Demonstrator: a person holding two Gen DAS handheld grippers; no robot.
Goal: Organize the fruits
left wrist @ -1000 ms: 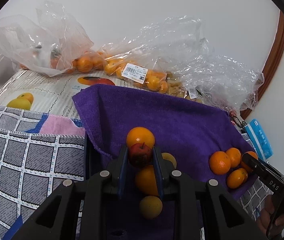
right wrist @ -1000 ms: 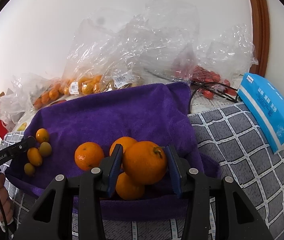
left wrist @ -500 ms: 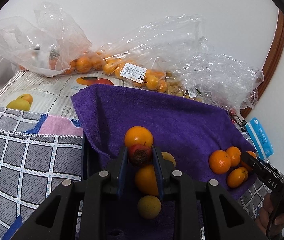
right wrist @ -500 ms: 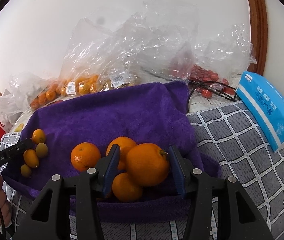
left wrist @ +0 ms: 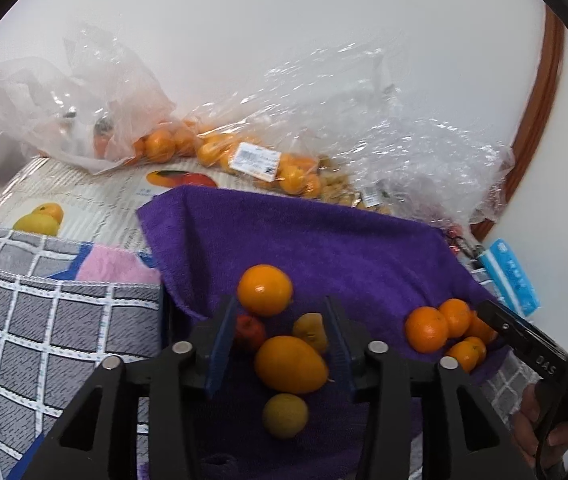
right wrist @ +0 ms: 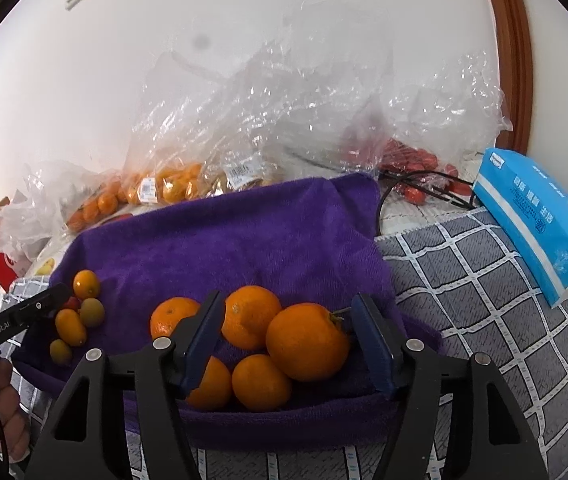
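Note:
A purple towel (left wrist: 324, 248) (right wrist: 243, 236) carries two fruit groups. In the left wrist view my left gripper (left wrist: 279, 312) is open over the small fruits: a small red fruit (left wrist: 249, 332) beside its left finger, a round orange kumquat (left wrist: 264, 290), an oval orange one (left wrist: 291, 364), and two yellowish ones (left wrist: 311, 330) (left wrist: 285, 415). In the right wrist view my right gripper (right wrist: 288, 308) is open around a large orange (right wrist: 307, 342), which rests on the towel among several other oranges (right wrist: 249, 316). The small fruit group (right wrist: 79, 312) lies at the towel's left.
Clear plastic bags of oranges (left wrist: 267, 160) (right wrist: 171, 184) and red fruit (right wrist: 412, 168) line the wall behind the towel. A blue tissue pack (right wrist: 540, 216) lies on the grey checked cloth (right wrist: 464, 280) at the right. A printed fruit box (left wrist: 83, 200) lies left.
My left gripper opened and let go of the small red fruit, which now lies on the towel. My right gripper opened and released the large orange onto the pile.

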